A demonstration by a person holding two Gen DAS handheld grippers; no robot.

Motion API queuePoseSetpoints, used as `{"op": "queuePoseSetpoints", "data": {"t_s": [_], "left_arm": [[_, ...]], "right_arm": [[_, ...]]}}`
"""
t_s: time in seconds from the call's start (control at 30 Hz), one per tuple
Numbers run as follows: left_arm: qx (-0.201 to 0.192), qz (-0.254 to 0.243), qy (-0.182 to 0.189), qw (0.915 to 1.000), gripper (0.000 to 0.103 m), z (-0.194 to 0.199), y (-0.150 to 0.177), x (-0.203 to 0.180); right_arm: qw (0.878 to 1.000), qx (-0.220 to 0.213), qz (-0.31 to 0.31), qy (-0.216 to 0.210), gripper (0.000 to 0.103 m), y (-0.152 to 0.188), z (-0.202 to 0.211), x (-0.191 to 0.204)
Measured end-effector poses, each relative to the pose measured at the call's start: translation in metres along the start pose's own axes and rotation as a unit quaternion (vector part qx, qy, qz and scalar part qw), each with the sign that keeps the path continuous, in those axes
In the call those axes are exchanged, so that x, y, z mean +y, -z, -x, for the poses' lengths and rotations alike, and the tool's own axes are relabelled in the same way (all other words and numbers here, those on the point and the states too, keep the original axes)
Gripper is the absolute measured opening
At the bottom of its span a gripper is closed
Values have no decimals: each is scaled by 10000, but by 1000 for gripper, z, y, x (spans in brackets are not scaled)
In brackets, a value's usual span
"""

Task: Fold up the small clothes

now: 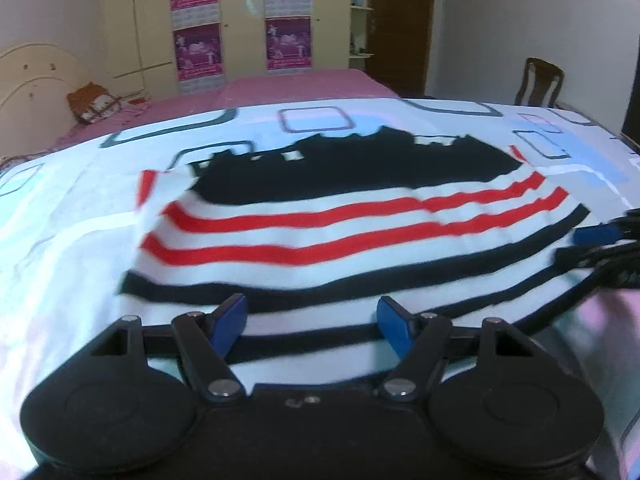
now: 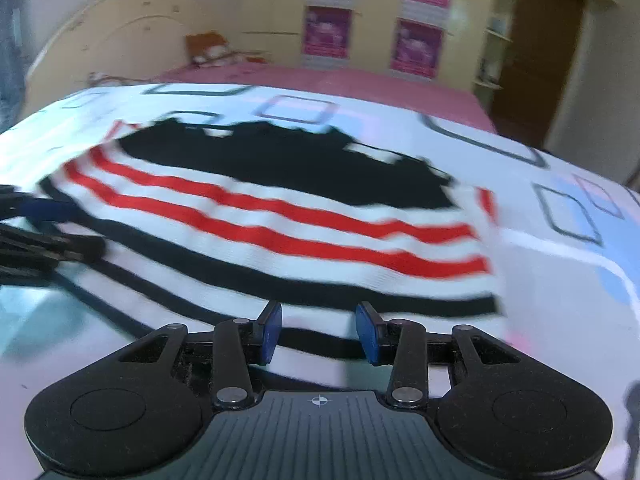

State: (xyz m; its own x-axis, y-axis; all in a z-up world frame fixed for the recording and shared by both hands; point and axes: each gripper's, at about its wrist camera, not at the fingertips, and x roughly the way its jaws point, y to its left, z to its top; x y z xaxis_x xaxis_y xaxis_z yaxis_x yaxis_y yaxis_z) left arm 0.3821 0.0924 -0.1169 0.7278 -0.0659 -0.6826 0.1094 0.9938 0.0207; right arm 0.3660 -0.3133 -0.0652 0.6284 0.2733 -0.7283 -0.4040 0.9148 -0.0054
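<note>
- The striped garment (image 1: 340,236) lies spread out on the patterned sheet (image 1: 60,240), black part at the far side, red stripes in the middle, black stripes nearest both cameras. The surface under the sheet is hidden, so whether it is a desk I cannot tell; a pink bed (image 1: 280,88) stands behind it.
- The left gripper (image 1: 312,322) hovers at the near hem with its jaws spread wide and nothing between them. The right gripper (image 2: 319,330) sits at the same hem further along, jaws parted a little less, also empty. Each gripper shows at the edge of the other's view, so they are near one another.
- Risk: the hem lies flat against the sheet. If the jaws close too low, they may pinch sheet and garment together, and a lift would drag the sheet along.
- Risk: closing too high would catch only a loose top layer, or nothing, and the fold would go crooked.
- Risk: both pictures are blurred, which suggests movement; a fast approach could push the hem into a ridge instead of gripping it.
- Risk: if the two grips are uneven along the hem, the stripes will likely skew when the edge is carried toward the black part.
</note>
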Motion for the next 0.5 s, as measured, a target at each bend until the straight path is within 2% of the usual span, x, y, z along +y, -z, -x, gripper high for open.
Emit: {"op": "queuePoseSetpoints", "data": {"t_s": [0.2,0.33,0.43,0.5], "left_arm": [[67,252,-400,9989,71,9,17,34],[-73,493,-351,9981,71,20,18,38],[-270,372,62,9989,73,28,14,10],[-280,242,217,9991,74,27,11,-12]], "right_arm": [[9983,235,-185,507,41,19,11,-43],[9978,263,-173,591,41,19,19,-41],[9994,-70,-339,92,41,11,35,-18],[9998,-50,-84,-163,41,10,31,10]]}}
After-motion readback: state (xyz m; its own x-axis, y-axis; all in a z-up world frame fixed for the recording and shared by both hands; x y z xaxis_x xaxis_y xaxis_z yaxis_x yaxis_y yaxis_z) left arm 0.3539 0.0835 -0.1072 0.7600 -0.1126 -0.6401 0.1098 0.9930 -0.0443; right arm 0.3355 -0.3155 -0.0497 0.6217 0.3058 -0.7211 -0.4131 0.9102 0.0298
